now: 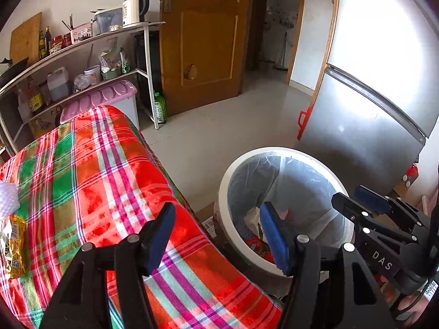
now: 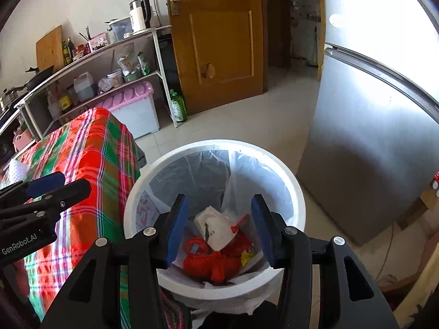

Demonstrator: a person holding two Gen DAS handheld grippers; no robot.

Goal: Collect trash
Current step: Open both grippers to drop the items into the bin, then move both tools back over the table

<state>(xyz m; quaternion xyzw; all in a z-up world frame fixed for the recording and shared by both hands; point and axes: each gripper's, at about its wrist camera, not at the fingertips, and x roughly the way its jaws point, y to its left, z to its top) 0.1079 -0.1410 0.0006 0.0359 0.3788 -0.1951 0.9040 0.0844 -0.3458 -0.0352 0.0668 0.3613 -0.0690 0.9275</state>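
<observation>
The right gripper (image 2: 219, 230) hangs over the white trash bin (image 2: 290, 181), its two blue pads spread apart with nothing between them; the jaws are only just finishing their opening. The left gripper (image 1: 216, 235) is also spread and empty, one pad over the plaid cloth (image 1: 109, 170) and the other over the near rim of the bin. Each gripper shows in the other's view: the left at the left edge of the right wrist view, the right at the right edge of the left wrist view.

The bin stands on the floor just right of the cloth-covered table, lined with one clear plastic bag (image 2: 247, 170). The collected trash lies at its bottom: a white crumpled paper (image 2: 219, 227), a red bag or wrapper (image 2: 211, 267) and a bit of yellow; the exact count is hard to tell. More trash waits on the table at the far left: one yellow snack wrapper (image 1: 15, 246) and one piece of bubble wrap (image 1: 6, 200).

Close to the right of the bin rises one silver fridge (image 1: 365, 126). Farther off stand one wooden door (image 1: 203, 41), one metal shelf rack (image 1: 82, 54) with two levels of bottles and jars and one electric kettle (image 1: 135, 6) on top, one pink-lidded storage box (image 1: 104, 98), and one green bottle (image 1: 160, 108) on the floor beside the rack's leg. Nothing blocks the bin's open mouth.
</observation>
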